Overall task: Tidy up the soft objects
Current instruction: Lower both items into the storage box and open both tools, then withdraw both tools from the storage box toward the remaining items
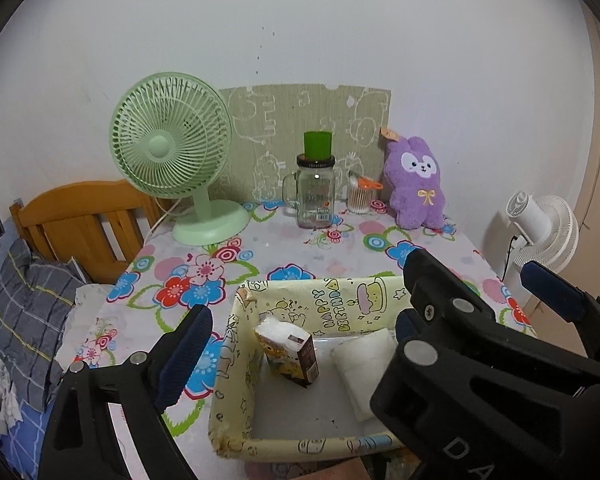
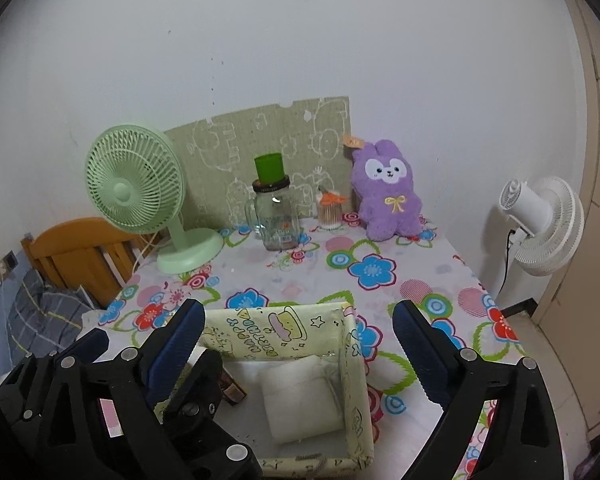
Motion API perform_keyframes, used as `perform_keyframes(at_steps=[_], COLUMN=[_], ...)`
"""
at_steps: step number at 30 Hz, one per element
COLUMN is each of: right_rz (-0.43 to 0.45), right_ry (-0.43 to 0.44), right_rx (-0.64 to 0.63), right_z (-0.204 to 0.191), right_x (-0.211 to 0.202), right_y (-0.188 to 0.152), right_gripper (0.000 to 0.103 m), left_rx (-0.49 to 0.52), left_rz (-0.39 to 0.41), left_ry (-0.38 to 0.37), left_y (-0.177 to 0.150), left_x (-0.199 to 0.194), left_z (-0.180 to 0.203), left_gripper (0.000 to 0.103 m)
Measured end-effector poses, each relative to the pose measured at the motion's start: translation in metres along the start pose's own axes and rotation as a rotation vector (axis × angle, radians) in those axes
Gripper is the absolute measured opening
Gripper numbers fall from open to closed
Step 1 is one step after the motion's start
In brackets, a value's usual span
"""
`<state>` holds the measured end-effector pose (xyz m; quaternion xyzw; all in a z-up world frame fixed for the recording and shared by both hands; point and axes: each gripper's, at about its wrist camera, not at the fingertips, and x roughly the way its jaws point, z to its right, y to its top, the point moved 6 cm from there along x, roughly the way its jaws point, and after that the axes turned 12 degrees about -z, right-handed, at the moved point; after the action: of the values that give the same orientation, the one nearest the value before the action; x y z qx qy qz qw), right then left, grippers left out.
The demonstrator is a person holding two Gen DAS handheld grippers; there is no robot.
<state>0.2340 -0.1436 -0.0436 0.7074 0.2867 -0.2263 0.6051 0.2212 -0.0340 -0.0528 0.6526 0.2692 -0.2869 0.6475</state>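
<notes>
Left wrist view: our two grippers hang spread and empty above the yellow box, with one soft toy not yet put away.

Largest first, the flowered table (image 1: pixel 340 248) carries the yellow box (image 1: pixel 236 360) at its near edge; we see the white folded cloth (image 2: pixel 300 396) and the small tissue pack (image 1: pixel 288 354) already lying inside it, so we judge that part done. The purple plush bunny (image 2: pixel 388 188) sits upright against the wall at the far edge, well apart from the box, beside the cotton swab jar (image 2: pixel 330 210), and looks like what is left. Our left gripper (image 1: pixel 300 344) and right gripper (image 2: pixel 296 344) both stand wide, nothing between the jaws.
</notes>
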Motion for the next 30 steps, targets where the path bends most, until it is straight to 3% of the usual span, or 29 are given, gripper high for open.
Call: perform_keyframes(at_steps=[14,30], right_rz=[0.039,0.054], right_ry=[0.028,0.050], right_rx=[-0.020,-0.064], right_z=[-0.007,-0.011], right_x=[-0.045,-0.081], right_y=[-0.010,-0.031], right_gripper=[0.098,0.098], left_rx=[-0.016,-0.013], left_rz=[0.061,0.091], left_ry=[-0.009,-0.048], left_y=[-0.011,-0.035], left_x=[-0.040,-0.073], left_z=[-0.002,0.001], left_gripper=[0.103,0.103])
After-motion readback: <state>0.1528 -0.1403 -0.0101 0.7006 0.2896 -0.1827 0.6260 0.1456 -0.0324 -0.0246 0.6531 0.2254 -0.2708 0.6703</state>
